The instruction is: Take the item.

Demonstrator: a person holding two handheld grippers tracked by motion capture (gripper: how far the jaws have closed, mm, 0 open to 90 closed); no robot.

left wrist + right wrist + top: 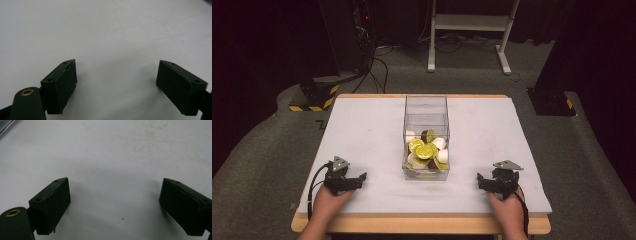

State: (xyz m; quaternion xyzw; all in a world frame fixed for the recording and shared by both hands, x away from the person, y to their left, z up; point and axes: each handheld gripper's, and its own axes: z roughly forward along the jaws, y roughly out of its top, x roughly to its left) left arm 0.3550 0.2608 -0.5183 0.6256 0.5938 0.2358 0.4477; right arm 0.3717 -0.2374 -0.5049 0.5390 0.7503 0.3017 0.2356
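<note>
The 2 grippers rest on the white table top (362, 130), the left gripper (353, 183) at about 8 o'clock from the clear box (426, 107) and the right gripper (486, 182) at about 4 o'clock, both well apart from it. Each has its jaws spread wide with nothing between them, only bare surface in both gripper views. The box stands at table centre, its near end heaped with gold and white round pieces (426, 150), possibly wrapped sweets, though they are too small to tell. The likely trouble is the box itself: its light, tall walls could slide or tip if a jaw catches the rim on the way in. Pieces overlap, so a wide grip may pinch 2 at once or flick 1 out.
</note>
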